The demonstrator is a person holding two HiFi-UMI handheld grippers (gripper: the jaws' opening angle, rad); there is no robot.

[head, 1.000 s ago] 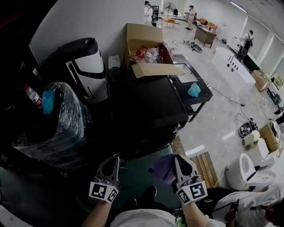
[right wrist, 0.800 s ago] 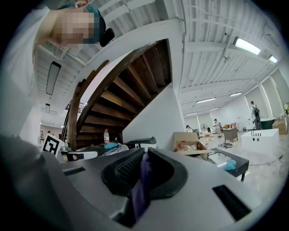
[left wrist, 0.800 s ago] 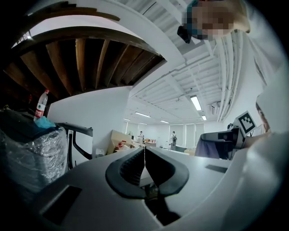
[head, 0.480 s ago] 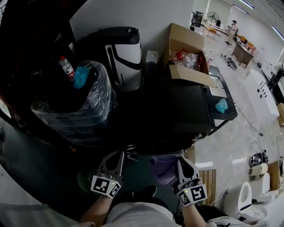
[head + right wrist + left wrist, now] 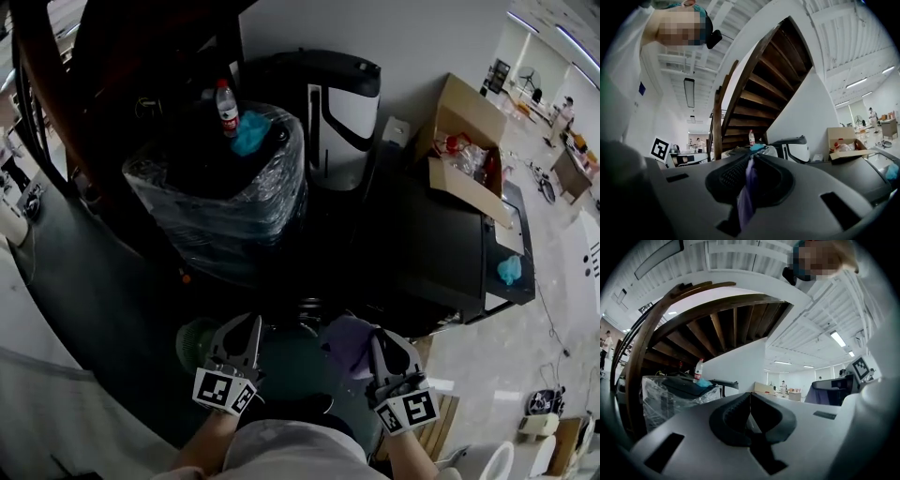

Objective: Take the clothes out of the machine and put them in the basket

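**Purple garment in my right gripper, green tub just below**

My right gripper is clamped on one purple garment. In the right gripper view a thin strip of the cloth runs along the line where the jaws meet and trails back toward me. From the head view, the rest bunches on the inner side of that gripper, between my two hands.

My left gripper is closed with nothing in it, its pads pressed flat together.

Low in front of me sits one round green tub, which I take for the basket. Its pale rim shows just outside my left gripper, and its dark hollow lies between both grippers. So the drop is down and a little to the left of my right gripper, which carries the load, though the left one is nearer the rim.

I count one garment, one tub and two grippers. I cannot tell which of the dark units ahead is the machine.
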